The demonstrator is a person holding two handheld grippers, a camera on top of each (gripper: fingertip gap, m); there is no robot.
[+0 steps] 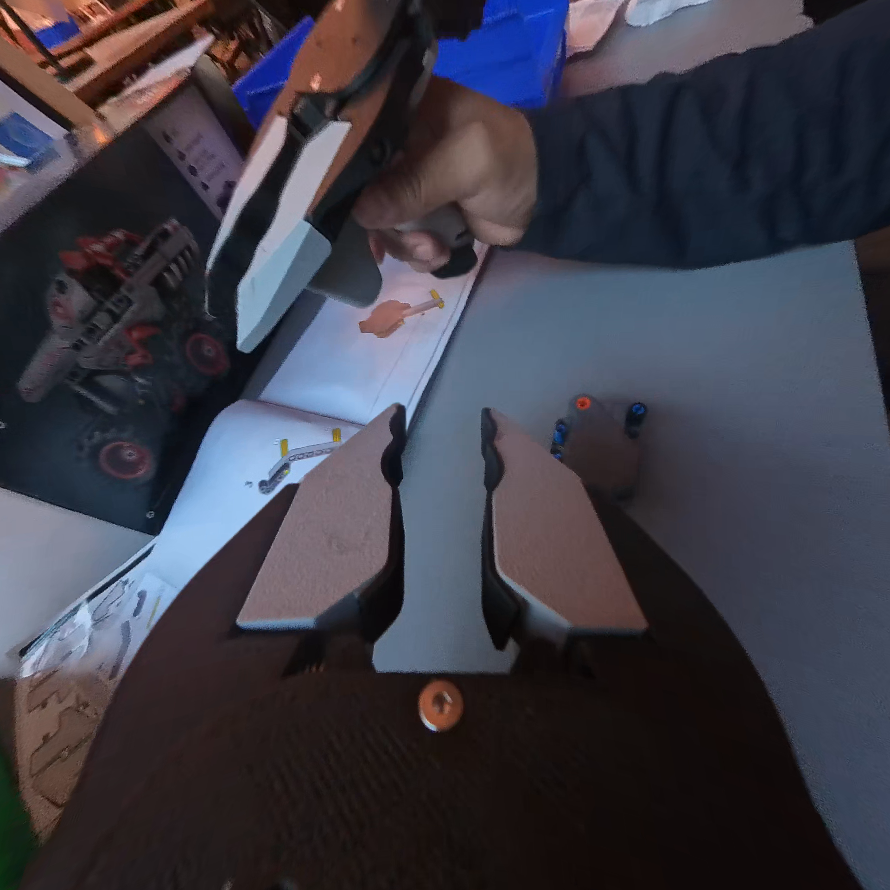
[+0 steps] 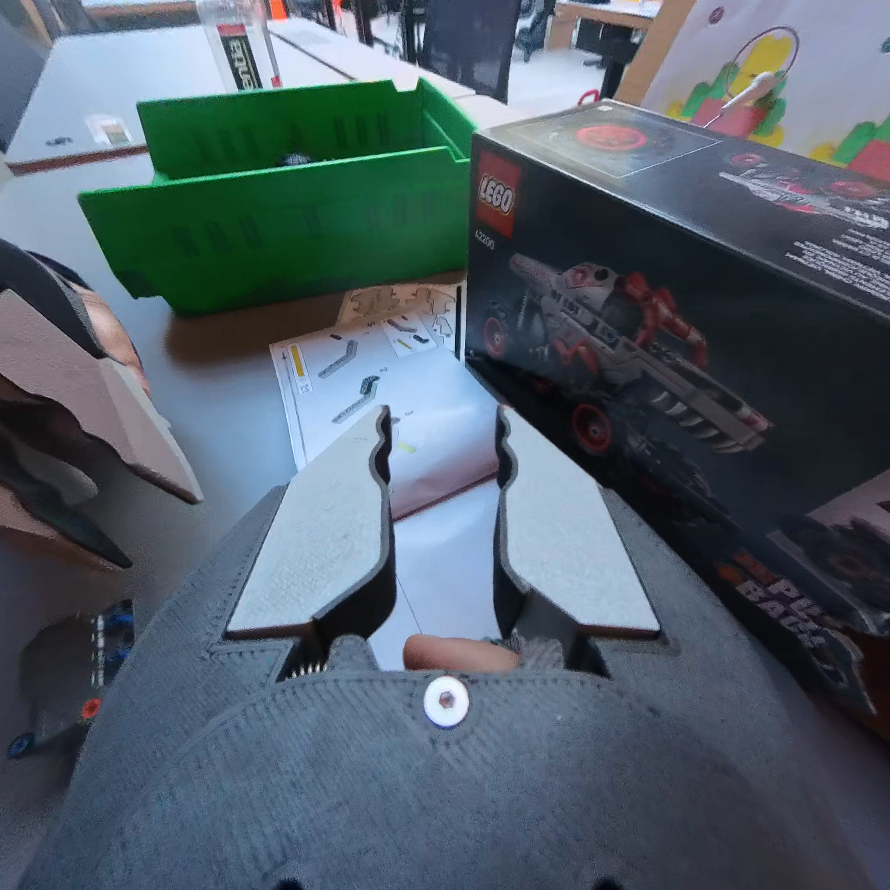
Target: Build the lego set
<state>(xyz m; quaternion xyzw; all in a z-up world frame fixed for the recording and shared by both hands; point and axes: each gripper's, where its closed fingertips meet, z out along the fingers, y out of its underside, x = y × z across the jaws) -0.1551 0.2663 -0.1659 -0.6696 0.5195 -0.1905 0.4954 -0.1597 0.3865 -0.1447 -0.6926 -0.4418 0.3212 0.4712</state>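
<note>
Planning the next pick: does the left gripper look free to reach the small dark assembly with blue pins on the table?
Probably yes: the left gripper is open and empty, and bare table lies between it and the assembly.

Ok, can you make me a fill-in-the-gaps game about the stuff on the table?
1. The bin beside the set box is coloured ____.
2. The jaws of both the left gripper and the right gripper are ____, holding nothing.
3. The open booklet lies flat in front of the ____ bin.
4. The small part on the table has blue pins and one ____ pin.

Missing words: green; open; green; orange
</note>
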